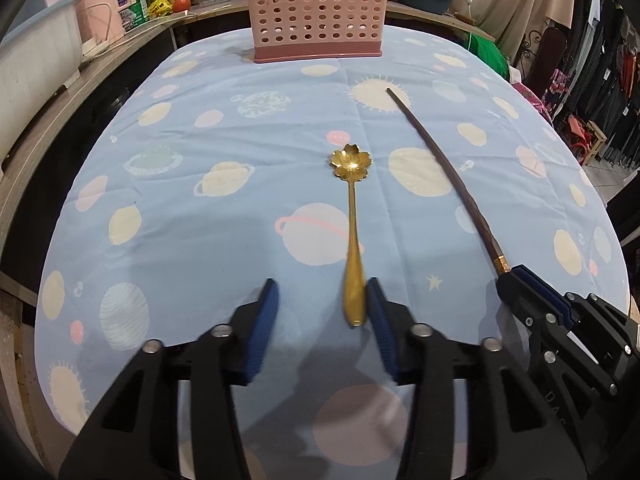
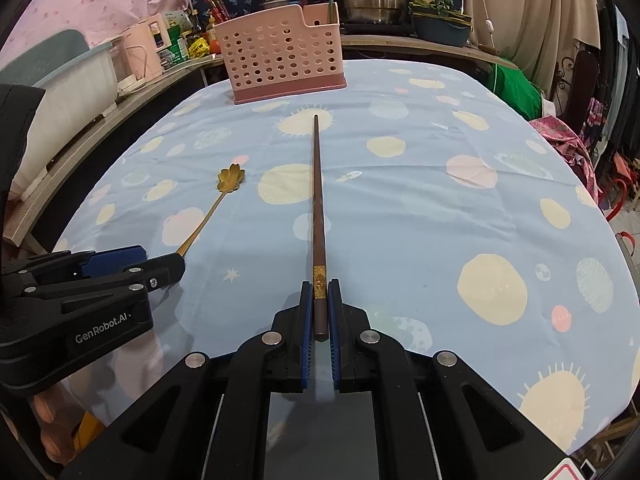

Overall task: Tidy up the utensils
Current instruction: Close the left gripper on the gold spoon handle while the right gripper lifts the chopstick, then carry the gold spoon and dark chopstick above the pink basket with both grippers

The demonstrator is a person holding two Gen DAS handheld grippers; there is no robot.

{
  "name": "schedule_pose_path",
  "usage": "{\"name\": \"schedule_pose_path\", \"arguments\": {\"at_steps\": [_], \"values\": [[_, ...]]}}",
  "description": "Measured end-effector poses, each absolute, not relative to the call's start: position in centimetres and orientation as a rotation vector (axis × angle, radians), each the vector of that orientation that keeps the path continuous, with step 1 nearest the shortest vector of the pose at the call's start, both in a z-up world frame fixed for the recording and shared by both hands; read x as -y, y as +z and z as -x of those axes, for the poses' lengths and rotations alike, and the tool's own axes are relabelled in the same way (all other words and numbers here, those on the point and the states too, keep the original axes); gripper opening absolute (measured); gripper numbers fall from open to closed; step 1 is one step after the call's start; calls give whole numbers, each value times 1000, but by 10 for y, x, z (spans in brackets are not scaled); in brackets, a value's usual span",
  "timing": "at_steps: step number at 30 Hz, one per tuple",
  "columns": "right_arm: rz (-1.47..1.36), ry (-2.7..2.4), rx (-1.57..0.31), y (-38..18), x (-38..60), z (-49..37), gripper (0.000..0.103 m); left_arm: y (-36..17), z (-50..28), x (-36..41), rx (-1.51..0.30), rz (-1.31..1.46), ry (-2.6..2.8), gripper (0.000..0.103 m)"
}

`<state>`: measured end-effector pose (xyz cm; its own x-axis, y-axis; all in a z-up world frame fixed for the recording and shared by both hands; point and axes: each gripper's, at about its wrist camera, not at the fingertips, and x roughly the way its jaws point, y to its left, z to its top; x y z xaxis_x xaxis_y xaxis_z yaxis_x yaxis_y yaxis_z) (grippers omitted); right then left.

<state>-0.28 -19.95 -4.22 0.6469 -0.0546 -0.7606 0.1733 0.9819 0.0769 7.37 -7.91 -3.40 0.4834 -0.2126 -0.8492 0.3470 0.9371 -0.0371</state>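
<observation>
Now right gripper [image 2: 320,300] clamps chopstick [image 2: 317,200] (dark) — left gripper [image 1: 322,300] gapes around spoon [image 1: 352,216].

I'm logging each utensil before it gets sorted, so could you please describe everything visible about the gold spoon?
The gold spoon looks like shiny gold-coloured metal, with a flower-shaped bowl of scalloped petals, a thin neck and a handle that widens to a rounded end. It lies flat on the planet-print tablecloth, bowl towards the pink basket. Its handle end sits inside the open left gripper, close against the right-hand pad; whether they touch is unclear.
</observation>
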Motion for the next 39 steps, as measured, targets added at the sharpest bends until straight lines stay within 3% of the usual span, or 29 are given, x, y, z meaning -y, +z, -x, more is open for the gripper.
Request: {"name": "schedule_pose_path", "arguments": {"at_steps": [5,23,39], "values": [[-148,-129,-859,-42,199,3,7,-33,-71,80,-1006,-157,-351,13],[-193,-102,-862,-33,201,6,7,-26,-69,75,-1044,-121,-355,11],[-223,-73,-780,11,208,11,7,15,-69,62,-987,-42,-379,10]]}}
